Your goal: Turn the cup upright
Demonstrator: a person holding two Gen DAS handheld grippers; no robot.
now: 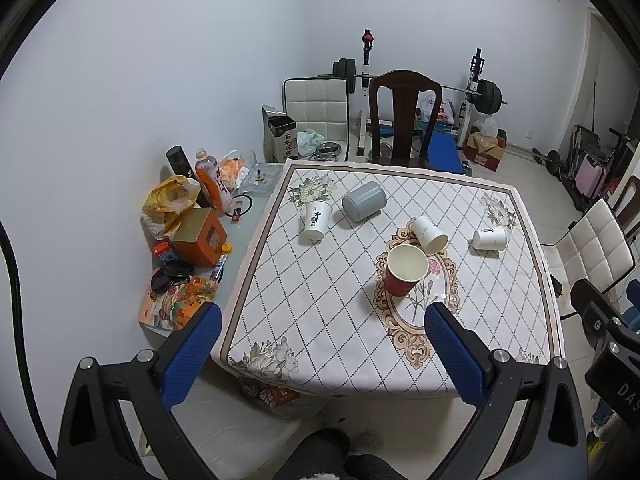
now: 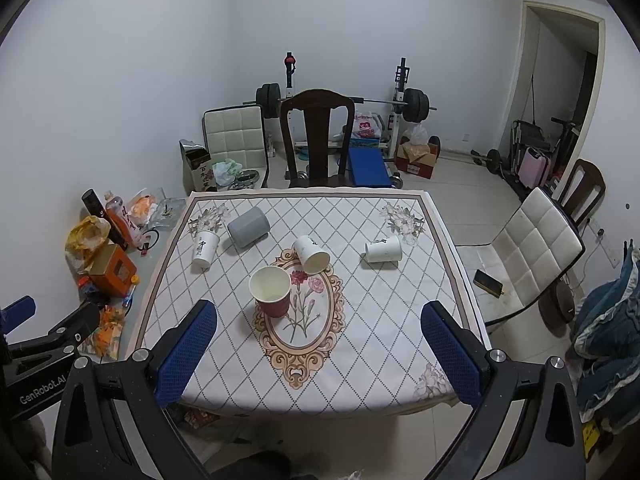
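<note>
A red paper cup (image 1: 402, 272) (image 2: 272, 290) stands upright near the table's middle. A white cup (image 1: 430, 236) (image 2: 311, 254) lies on its side just behind it. Another white cup (image 1: 490, 238) (image 2: 383, 249) lies on its side to the right. A white cup with black writing (image 1: 317, 221) (image 2: 205, 249) stands upside down at the back left, beside a grey cup (image 1: 364, 201) (image 2: 248, 226) lying on its side. My left gripper (image 1: 322, 316) and right gripper (image 2: 319, 314) are both open and empty, held above the near table edge.
The table wears a diamond-patterned cloth (image 1: 320, 300) (image 2: 380, 320). Bottles, bags and an orange box (image 1: 200, 236) (image 2: 112, 270) crowd the table's left strip. A dark wooden chair (image 1: 404, 116) (image 2: 316, 140) stands behind, a white chair (image 2: 532, 248) to the right with a phone (image 2: 488, 282) on it.
</note>
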